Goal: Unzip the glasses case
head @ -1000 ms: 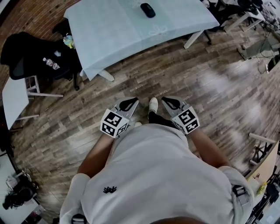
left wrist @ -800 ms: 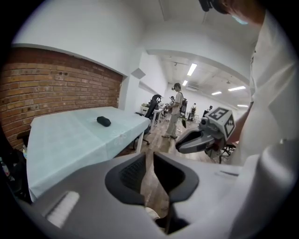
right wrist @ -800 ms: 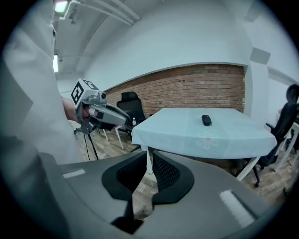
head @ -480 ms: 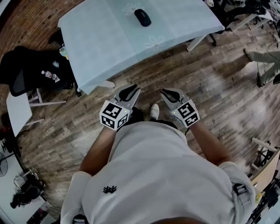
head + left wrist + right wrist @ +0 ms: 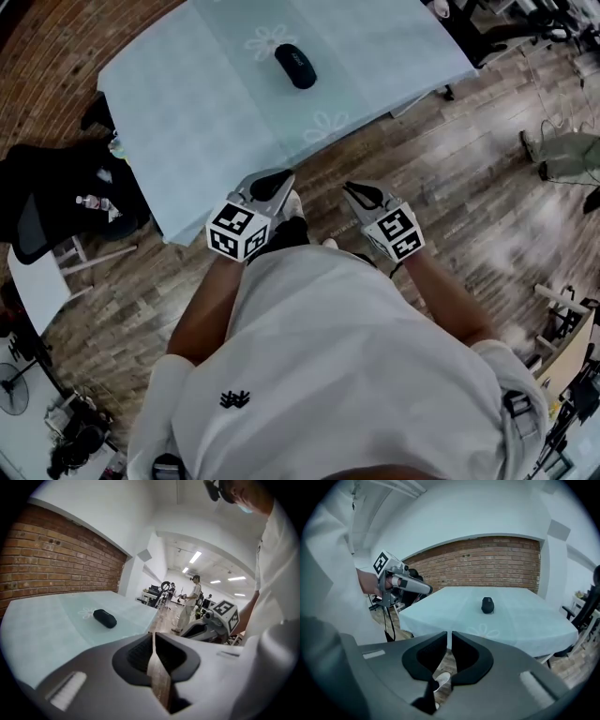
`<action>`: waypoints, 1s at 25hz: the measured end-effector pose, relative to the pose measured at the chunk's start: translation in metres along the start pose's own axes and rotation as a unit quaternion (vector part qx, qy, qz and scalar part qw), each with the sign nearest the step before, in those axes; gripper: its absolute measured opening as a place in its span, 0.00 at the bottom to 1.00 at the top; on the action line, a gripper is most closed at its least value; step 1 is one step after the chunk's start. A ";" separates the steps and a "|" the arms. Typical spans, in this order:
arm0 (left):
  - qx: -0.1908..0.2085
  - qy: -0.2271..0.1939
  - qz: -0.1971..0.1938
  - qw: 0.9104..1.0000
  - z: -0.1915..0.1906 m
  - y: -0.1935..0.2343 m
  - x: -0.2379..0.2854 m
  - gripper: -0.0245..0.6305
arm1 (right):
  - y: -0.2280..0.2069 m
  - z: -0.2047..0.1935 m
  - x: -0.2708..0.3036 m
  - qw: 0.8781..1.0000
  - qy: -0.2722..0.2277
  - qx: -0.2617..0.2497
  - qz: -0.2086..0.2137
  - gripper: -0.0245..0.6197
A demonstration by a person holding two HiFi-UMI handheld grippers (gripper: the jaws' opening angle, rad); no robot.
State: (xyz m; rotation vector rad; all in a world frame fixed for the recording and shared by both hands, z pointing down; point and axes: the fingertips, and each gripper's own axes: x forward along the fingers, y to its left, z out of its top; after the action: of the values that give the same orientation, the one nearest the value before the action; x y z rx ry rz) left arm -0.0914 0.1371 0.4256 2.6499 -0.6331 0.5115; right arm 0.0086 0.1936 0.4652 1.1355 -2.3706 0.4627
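Observation:
A black oval glasses case (image 5: 294, 66) lies zipped on the pale blue tablecloth (image 5: 206, 103), near a printed flower. It also shows as a small dark lump in the left gripper view (image 5: 104, 618) and the right gripper view (image 5: 487, 605). My left gripper (image 5: 279, 178) hangs over the wooden floor just short of the table's near edge, jaws shut and empty. My right gripper (image 5: 353, 191) is beside it, also shut with nothing held. Both are well short of the case.
A black office chair (image 5: 56, 202) with a bottle stands left of the table. A white side table (image 5: 37, 281) sits at the far left. A brick wall (image 5: 487, 569) runs behind the table. A person (image 5: 190, 603) stands far down the room.
The view has closed in on the table: the case and table edge have slid nearer and lower in the frame. Both grippers have come up to the table's near edge, still shut.

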 end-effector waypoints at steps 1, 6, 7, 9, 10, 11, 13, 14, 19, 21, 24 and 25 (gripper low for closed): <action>0.004 0.003 -0.002 1.000 0.008 0.014 0.007 0.15 | -0.010 0.008 0.008 1.000 0.003 -0.003 -0.007 0.08; 0.037 0.020 -0.023 0.999 0.041 0.073 0.043 0.12 | -0.056 0.036 0.048 0.999 0.011 -0.005 -0.033 0.08; 0.045 0.024 -0.025 0.998 0.046 0.084 0.050 0.12 | -0.065 0.038 0.056 0.999 0.013 -0.005 -0.037 0.08; 0.048 0.029 -0.025 0.998 0.054 0.103 0.065 0.12 | -0.082 0.041 0.071 0.999 0.022 -0.008 -0.041 0.08; 0.043 0.031 -0.023 0.998 0.057 0.111 0.072 0.12 | -0.090 0.042 0.078 0.999 0.027 -0.011 -0.040 0.08; 0.037 0.033 -0.019 0.999 0.060 0.119 0.081 0.12 | -0.099 0.043 0.084 0.999 0.032 -0.013 -0.038 0.08; 0.029 0.039 -0.010 0.999 0.066 0.132 0.101 0.12 | -0.120 0.044 0.097 0.998 0.041 -0.020 -0.033 0.08; 0.029 0.045 -0.007 0.999 0.068 0.139 0.113 0.12 | -0.131 0.045 0.105 0.998 0.045 -0.026 -0.030 0.08; 0.028 0.084 0.017 0.996 0.070 0.175 0.162 0.12 | -0.177 0.042 0.162 0.995 0.073 -0.067 0.009 0.11; 0.028 0.099 0.026 0.994 0.070 0.186 0.179 0.12 | -0.190 0.044 0.181 0.992 0.084 -0.087 0.029 0.11; 0.030 0.130 0.041 0.990 0.066 0.199 0.198 0.12 | -0.196 0.041 0.206 0.985 0.099 -0.121 0.067 0.13; 0.032 0.138 0.045 0.989 0.066 0.204 0.205 0.12 | -0.200 0.040 0.215 0.982 0.104 -0.135 0.076 0.13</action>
State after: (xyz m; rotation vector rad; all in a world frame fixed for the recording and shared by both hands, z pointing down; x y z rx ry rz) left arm -0.0035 -0.1335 0.5088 2.5512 -0.6604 0.9193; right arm 0.0387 -0.0826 0.5678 0.7509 -2.2612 0.2827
